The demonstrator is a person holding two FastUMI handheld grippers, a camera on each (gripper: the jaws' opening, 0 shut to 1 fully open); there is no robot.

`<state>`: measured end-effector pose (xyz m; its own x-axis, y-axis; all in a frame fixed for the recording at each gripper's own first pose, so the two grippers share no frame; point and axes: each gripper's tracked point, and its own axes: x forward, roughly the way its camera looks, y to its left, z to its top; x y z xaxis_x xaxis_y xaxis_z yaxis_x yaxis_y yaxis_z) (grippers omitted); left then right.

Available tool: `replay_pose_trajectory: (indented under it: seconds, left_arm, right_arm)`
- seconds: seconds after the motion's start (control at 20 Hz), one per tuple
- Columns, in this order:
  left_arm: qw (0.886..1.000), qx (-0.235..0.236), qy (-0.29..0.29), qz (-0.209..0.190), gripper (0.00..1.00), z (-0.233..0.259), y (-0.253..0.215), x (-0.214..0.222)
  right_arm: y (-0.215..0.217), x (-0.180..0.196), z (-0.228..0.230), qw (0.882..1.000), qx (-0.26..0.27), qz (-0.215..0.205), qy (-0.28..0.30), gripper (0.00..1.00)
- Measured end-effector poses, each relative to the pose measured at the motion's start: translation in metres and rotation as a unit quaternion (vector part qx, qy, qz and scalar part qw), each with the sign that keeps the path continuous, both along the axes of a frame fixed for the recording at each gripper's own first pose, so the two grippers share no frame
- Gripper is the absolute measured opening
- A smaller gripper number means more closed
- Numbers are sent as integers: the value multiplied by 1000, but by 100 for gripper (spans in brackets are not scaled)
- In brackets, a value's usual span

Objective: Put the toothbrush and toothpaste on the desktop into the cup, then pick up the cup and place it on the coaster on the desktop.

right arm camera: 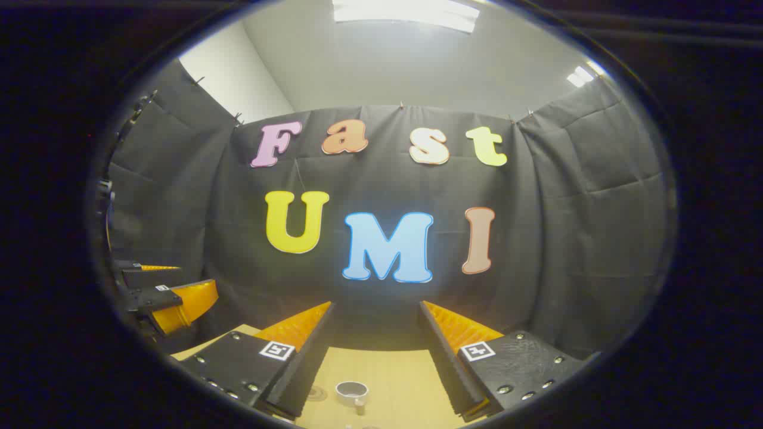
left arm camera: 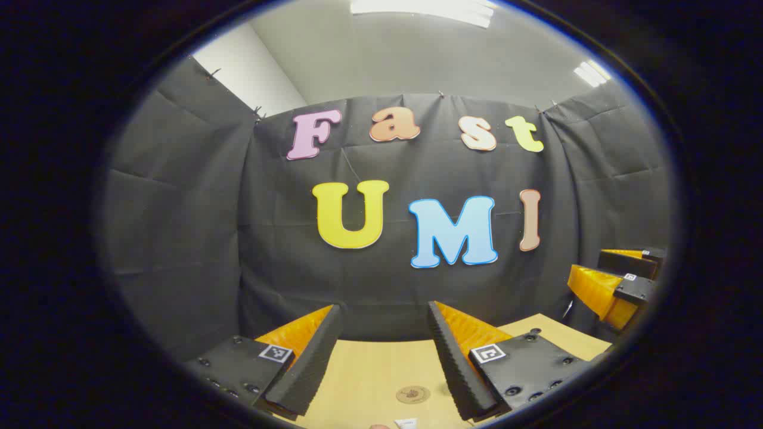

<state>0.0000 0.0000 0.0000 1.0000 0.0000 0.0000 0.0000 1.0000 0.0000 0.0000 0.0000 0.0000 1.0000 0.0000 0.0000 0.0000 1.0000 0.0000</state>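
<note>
In the left gripper view, my left gripper [left arm camera: 382,310] is held open above the light wooden desktop [left arm camera: 363,375], with nothing between its fingers. A round brown coaster [left arm camera: 412,394] lies on the desktop below the gap. A white object [left arm camera: 406,423], cut off at the bottom edge, lies just in front of it; I cannot tell what it is. In the right gripper view, my right gripper [right arm camera: 375,306] is also open and holds nothing. A pale cup [right arm camera: 351,390] with a handle stands upright on the desktop [right arm camera: 393,375] below the gap between the fingers.
The right gripper [left arm camera: 620,280] shows at the right edge of the left gripper view, and the left gripper [right arm camera: 170,301] at the left edge of the right gripper view, both raised off the table. The black cloth wall closes the back of the desktop.
</note>
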Motion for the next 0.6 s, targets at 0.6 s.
replay_pose_trajectory:
  seconds: [0.6]
  left_arm:
    - [1000, -3, 4, -2, 92, -10, -15, 18]
  right_arm:
    - [-5, 25, -4, 1000, -8, 18, 6, 86]
